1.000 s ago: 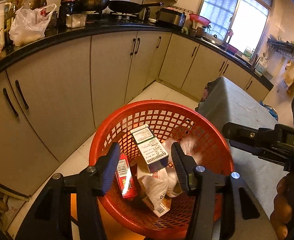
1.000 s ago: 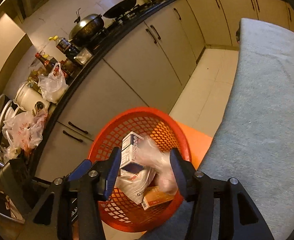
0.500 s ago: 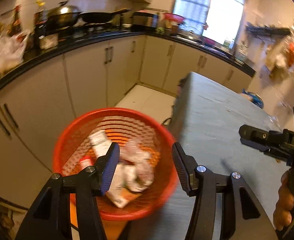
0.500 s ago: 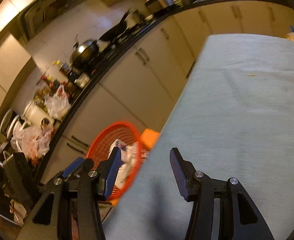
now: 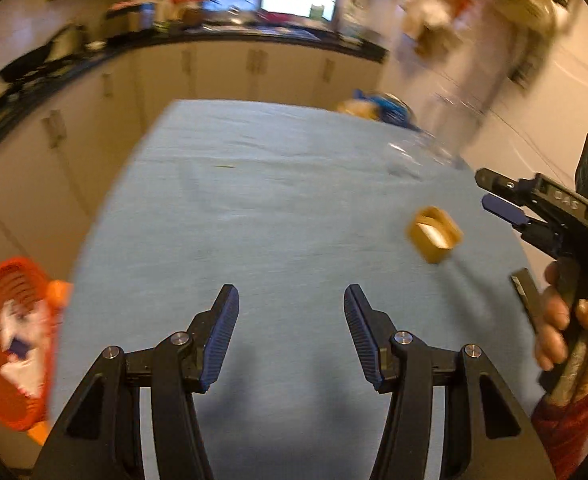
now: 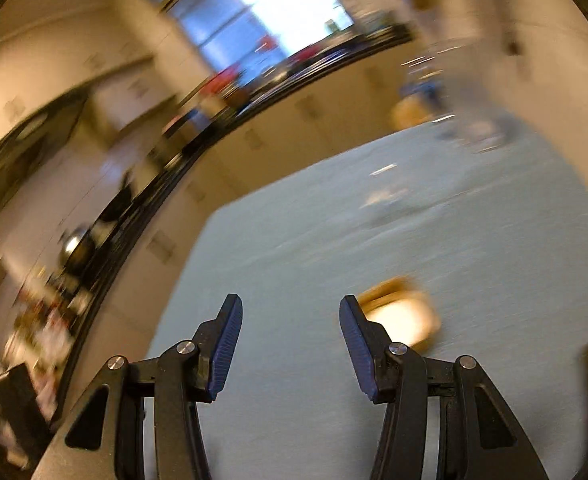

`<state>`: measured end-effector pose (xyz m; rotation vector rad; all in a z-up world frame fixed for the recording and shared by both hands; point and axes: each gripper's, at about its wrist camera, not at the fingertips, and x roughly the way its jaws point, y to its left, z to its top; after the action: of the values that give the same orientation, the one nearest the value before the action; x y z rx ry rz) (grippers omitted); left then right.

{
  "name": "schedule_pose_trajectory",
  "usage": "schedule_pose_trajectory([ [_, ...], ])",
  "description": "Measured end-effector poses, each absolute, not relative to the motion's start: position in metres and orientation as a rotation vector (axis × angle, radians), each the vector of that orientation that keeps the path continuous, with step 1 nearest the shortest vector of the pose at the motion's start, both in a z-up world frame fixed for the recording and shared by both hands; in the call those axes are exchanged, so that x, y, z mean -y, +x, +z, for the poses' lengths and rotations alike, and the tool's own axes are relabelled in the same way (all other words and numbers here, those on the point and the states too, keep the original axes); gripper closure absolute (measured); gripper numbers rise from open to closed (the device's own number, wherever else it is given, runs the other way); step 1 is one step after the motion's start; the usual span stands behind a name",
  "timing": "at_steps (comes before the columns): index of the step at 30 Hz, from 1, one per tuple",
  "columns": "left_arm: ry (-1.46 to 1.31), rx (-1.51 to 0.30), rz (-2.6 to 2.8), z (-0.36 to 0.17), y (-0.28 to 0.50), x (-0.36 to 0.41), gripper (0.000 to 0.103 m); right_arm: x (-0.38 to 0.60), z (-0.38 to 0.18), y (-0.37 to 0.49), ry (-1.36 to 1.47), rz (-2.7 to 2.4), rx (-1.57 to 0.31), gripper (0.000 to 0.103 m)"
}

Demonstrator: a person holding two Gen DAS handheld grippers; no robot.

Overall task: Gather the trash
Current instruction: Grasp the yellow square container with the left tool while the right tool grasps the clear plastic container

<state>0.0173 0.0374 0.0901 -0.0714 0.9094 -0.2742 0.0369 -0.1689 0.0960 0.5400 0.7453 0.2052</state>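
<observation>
Both grippers spread, empty: left gripper [image 5: 291,330], right gripper [image 6: 289,338]. Yellow box [image 6: 400,322] on counter [image 5: 253,208], just beside your right gripper's right finger. Basket [image 5: 11,344] at counter's left edge. Risk: views blurred; misjudge approach, finger knocks box away.

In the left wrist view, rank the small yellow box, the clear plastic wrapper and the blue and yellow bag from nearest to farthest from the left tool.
1. Small yellow box, on the table ahead and right of the left tool.
2. Clear plastic wrapper, farther back on the right.
3. Blue and yellow bag, beyond the table's far edge.
</observation>
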Motion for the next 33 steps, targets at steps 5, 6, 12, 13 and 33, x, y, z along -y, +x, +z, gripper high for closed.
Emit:
schedule_pose_trajectory([
  [5, -0.070, -0.998, -0.361, 0.078, 0.060, 0.039, 0.050, 0.232, 0.077, 0.037, 0.681, 0.087, -0.733, 0.046],
  [6, -0.074, -1.025, -0.370, 0.072, 0.071, 0.056, 0.050, 0.239, 0.073, 0.038, 0.715, 0.075, -0.737, 0.046],
  [12, -0.059, -1.088, -0.383, 0.048, 0.115, 0.115, 0.051, 0.251, 0.072, 0.033, 0.775, 0.074, -0.725, 0.046],
  [13, -0.048, -1.099, -0.373, 0.043, 0.121, 0.123, 0.055, 0.252, 0.072, 0.032, 0.786, 0.079, -0.724, 0.046],
  [33, -0.034, -1.128, -0.355, 0.027, 0.111, 0.034, 0.093, 0.236, 0.080, 0.128, 0.636, 0.164, -0.793, 0.052],
])
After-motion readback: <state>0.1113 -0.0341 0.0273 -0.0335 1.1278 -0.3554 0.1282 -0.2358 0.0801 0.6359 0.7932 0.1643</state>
